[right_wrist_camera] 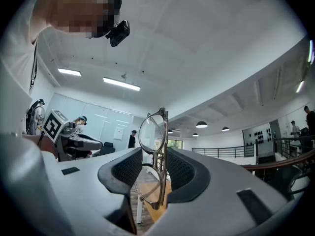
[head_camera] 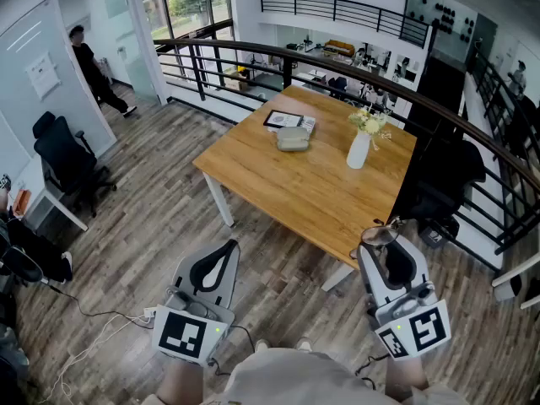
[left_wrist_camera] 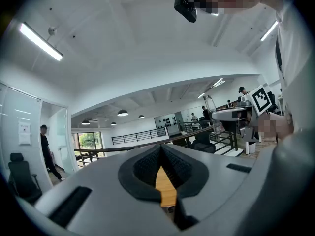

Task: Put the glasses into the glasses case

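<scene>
While the person stands back from the wooden table (head_camera: 278, 188), both grippers are held low in front of the body, pointing roughly level toward it, with the forearms cut off by the bottom edge of the head view. The left gripper (head_camera: 221, 253) has its ribbed pads drawn together at the tips, and nothing sits between them. The right gripper (head_camera: 390, 245) is clamped on the glasses (right_wrist_camera: 150, 132), jaws standing wide around them.

The glasses stand upright between the pads, seen nearly edge-on: a thin, pale translucent frame with clear rounded lenses, one lens rising above the jaws and the other down inside them. How the temples lie behind the lenses is hard to make out.

Farther off, well apart from both grippers, the grey glasses case (head_camera: 293, 139) lies on the table near its far end, beside a white vase (head_camera: 359, 150) of flowers. Whether its lid is open is too small to tell.
</scene>
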`<state>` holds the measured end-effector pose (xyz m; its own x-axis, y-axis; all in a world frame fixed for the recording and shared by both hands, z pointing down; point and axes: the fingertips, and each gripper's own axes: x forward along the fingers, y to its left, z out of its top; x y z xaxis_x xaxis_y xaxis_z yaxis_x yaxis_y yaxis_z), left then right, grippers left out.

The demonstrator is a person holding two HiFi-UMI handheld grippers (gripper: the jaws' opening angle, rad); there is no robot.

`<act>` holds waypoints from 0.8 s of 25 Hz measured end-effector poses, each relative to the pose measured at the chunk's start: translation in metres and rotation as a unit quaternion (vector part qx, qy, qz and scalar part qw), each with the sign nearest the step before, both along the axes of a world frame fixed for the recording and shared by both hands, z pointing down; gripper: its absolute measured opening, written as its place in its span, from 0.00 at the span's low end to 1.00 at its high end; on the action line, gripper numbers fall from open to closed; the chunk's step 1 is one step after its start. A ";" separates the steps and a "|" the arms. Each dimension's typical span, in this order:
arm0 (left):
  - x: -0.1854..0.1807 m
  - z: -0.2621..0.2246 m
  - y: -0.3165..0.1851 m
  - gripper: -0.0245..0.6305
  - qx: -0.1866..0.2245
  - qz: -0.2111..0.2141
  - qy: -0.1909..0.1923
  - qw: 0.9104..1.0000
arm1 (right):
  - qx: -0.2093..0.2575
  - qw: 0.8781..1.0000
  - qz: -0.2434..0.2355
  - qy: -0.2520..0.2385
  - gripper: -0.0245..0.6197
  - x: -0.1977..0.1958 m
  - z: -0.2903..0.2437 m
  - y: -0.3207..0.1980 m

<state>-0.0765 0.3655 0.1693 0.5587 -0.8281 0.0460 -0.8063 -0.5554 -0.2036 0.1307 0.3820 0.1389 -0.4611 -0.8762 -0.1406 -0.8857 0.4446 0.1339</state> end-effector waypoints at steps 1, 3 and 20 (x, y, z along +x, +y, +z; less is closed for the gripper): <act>0.002 0.001 -0.001 0.06 0.007 0.000 -0.006 1.000 | 0.001 1.000 0.000 -0.003 0.31 0.004 -0.001 0.000; 0.006 0.001 -0.002 0.06 0.014 0.000 -0.012 1.000 | 0.001 1.000 0.000 -0.006 0.31 0.011 -0.002 -0.001; 0.074 0.006 0.019 0.06 0.002 -0.021 -0.001 1.000 | -0.007 1.000 -0.016 -0.016 0.31 0.082 0.014 0.012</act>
